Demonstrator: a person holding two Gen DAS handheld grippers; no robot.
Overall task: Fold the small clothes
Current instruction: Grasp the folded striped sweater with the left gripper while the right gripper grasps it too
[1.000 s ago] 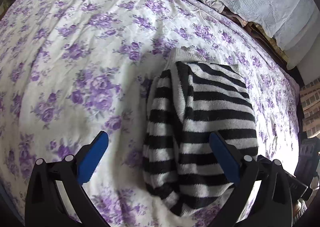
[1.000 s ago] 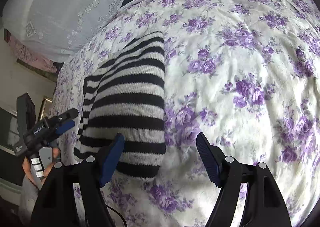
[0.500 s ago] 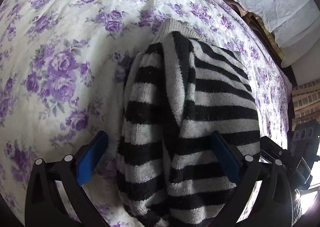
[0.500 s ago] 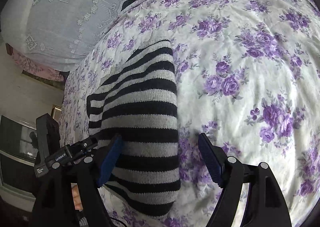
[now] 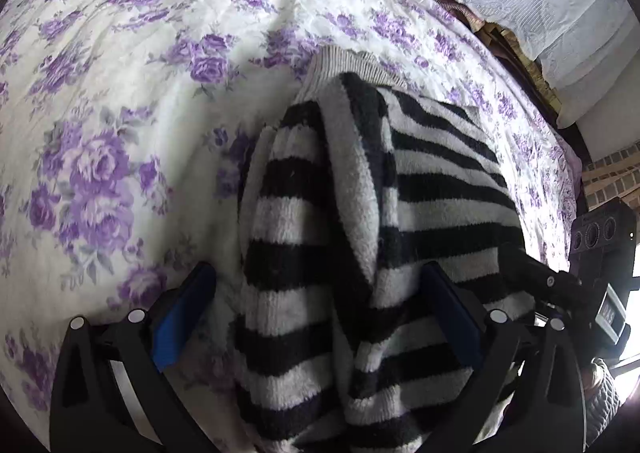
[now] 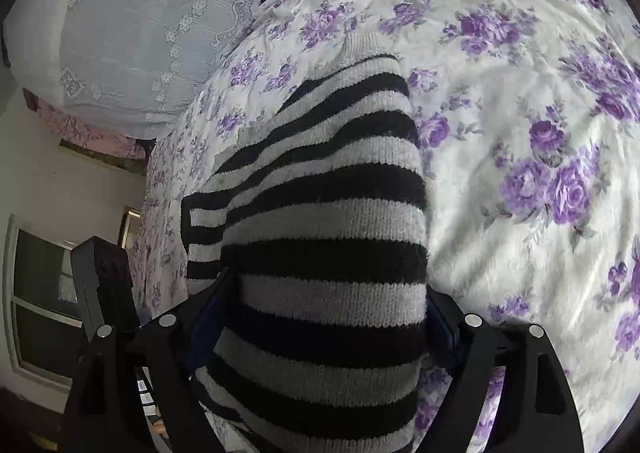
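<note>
Black-and-white striped knit sweater (image 5: 360, 237), folded into a narrow stack, lies on the bed's white sheet with purple rose print (image 5: 120, 101); landmark = sweater.

Left hand-held gripper (image 5: 316, 313): jaws wide apart, blue pads either side of the sweater's near end. Left pad (image 5: 182, 317) sits over the sheet just beside the sweater's folded sleeve edge; the right pad lies against the top layer. No squeeze visible, so not gripping.

Right hand-held gripper (image 6: 320, 317): jaws have just been opening and stand wide, sweater's near end between them. Both pads mostly hidden by knit bulging over them; cloth fills the gap, can't confirm pads press on it.

Sweater's ribbed pale hem (image 6: 364, 47) is at its far end. Beyond that, white lace-patterned bedding (image 6: 132, 25) piled at the bed's edge. Each view catches the other gripper's black body beside the sweater's near end.
</note>
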